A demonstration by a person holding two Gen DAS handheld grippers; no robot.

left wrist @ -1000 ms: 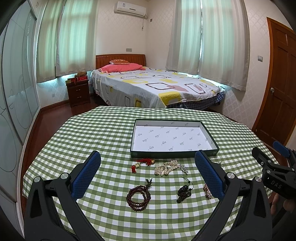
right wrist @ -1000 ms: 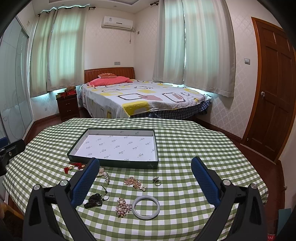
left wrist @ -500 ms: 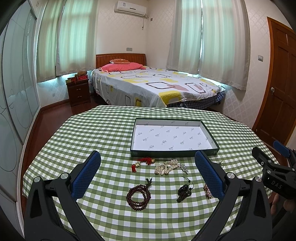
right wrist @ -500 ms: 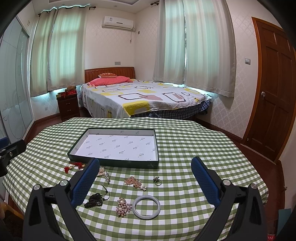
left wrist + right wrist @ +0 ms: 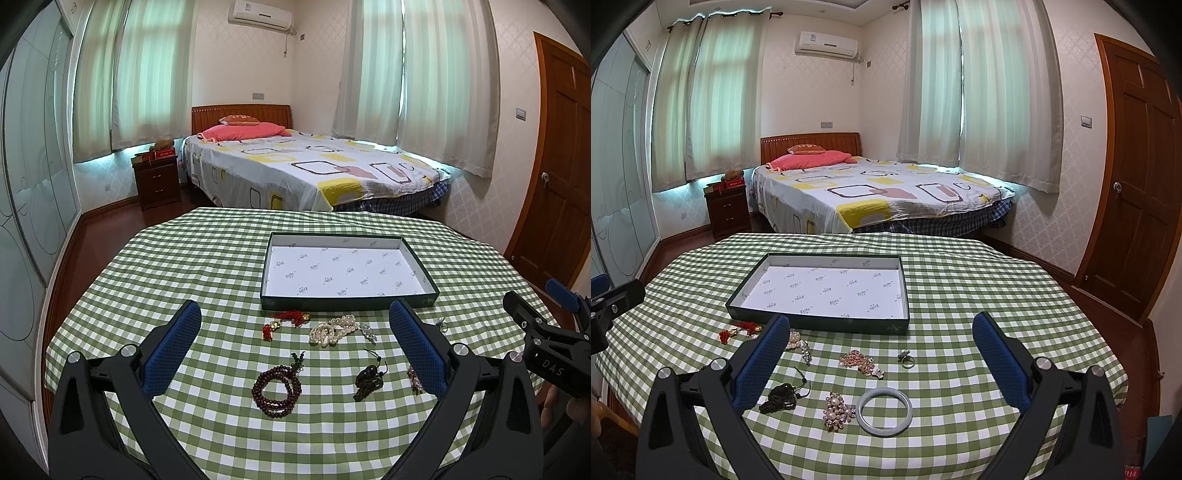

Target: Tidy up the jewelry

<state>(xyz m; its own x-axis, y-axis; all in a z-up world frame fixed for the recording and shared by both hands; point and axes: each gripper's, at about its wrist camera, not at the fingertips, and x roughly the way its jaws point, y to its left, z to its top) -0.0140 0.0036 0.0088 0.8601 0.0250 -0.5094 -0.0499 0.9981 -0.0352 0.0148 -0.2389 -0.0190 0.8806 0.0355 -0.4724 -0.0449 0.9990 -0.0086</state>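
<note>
A shallow dark green box (image 5: 347,303) (image 5: 820,324) with a white lining sits empty on the green checked table. In front of it lie a red tassel charm (image 5: 286,319), a pearl strand (image 5: 332,329), a dark wooden bead bracelet (image 5: 277,390) and a black beaded piece (image 5: 367,380). The right wrist view also shows a pale bangle (image 5: 884,408), a pearl brooch (image 5: 837,405), a gold-pink ornament (image 5: 860,363) and a ring (image 5: 907,360). My left gripper (image 5: 295,347) hangs open above the bracelet. Over the bangle my right gripper (image 5: 881,354) is open too, holding nothing.
The round table (image 5: 997,295) drops off on all sides. Behind it stand a bed (image 5: 886,199), a dark nightstand (image 5: 726,210) and curtained windows. A wooden door (image 5: 1141,206) is at the right. The right gripper's body (image 5: 546,343) shows at the left view's right edge.
</note>
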